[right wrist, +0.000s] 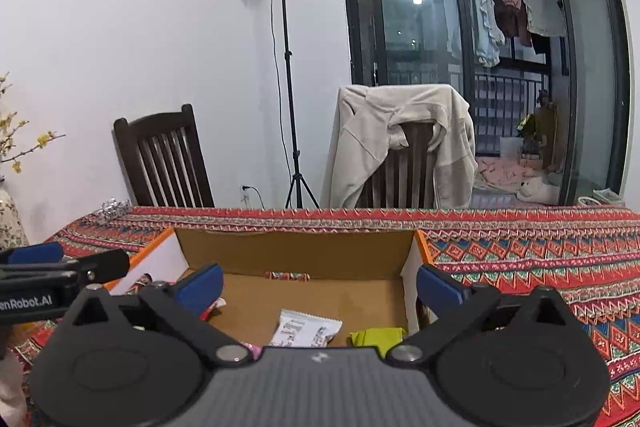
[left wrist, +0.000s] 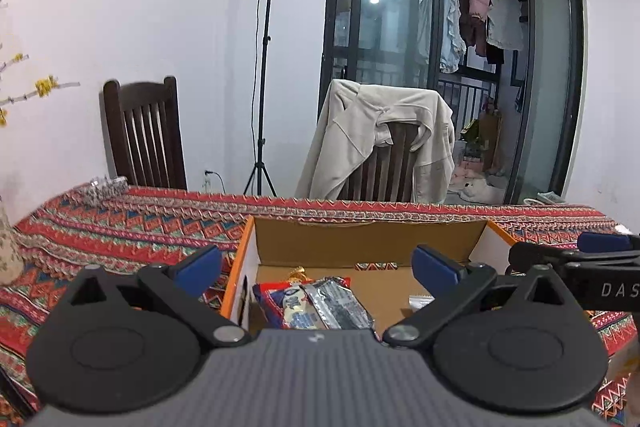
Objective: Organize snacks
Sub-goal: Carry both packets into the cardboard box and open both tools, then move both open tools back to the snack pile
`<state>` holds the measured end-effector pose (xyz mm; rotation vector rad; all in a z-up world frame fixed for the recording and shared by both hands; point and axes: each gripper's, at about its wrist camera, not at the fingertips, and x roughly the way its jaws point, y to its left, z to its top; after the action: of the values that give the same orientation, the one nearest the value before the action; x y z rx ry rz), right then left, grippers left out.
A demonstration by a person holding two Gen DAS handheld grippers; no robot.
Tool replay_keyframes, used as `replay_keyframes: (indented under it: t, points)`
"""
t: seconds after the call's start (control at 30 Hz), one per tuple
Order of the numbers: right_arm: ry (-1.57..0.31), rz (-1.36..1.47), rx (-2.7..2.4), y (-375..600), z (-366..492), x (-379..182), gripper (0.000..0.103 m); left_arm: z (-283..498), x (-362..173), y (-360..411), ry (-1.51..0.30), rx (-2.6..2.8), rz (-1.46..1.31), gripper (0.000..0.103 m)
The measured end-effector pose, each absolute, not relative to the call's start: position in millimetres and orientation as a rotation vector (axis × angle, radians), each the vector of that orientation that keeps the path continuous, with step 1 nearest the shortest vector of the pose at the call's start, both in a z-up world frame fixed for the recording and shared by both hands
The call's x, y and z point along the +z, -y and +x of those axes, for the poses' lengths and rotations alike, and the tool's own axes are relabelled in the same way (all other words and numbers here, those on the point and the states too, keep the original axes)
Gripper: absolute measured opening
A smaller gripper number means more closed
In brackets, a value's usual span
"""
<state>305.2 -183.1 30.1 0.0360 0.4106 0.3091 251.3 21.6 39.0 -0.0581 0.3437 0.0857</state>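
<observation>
Both your claws, the left claw point(left wrist: 316, 267) and the right claw point(right wrist: 319, 285), are spread wide and hold nothing. The snacks point(left wrist: 316, 303) lie inside the box point(left wrist: 372, 239). Next, I think, you look for any snack left on the surface point(right wrist: 520, 247).

An open cardboard box point(left wrist: 368, 239) with orange outer edges and white side walls sits on the patterned cloth, flaps up. Inside on its brown floor, toward the left, lie a red-and-blue snack packet point(left wrist: 280, 301) and a silver-grey foil packet point(left wrist: 336, 303) overlapping it, both flat. Toward the right lie a white printed wrapper point(right wrist: 304, 331) and, just beside it, a yellow-green packet point(right wrist: 376, 339) by the right wall.
</observation>
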Motion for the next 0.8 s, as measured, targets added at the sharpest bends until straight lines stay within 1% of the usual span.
replay_keyframes:
  t: [0.17,0.33,0.57,0.8]
  points:
    - [-0.404,0.022,0.298,184,294,41,0.103,239,54,-21,-0.332,0.078,-0.054,0.103]
    - [-0.398,0.032,0.281,192,271,48,0.103,217,59,-23,-0.339,0.067,-0.062,0.103]
    - [-0.443,0.058,0.263,200,235,45,0.103,178,66,-30,-0.357,0.063,-0.103,0.103]
    - [-0.508,0.070,0.254,205,198,36,0.103,136,61,-31,-0.360,0.049,-0.109,0.103]
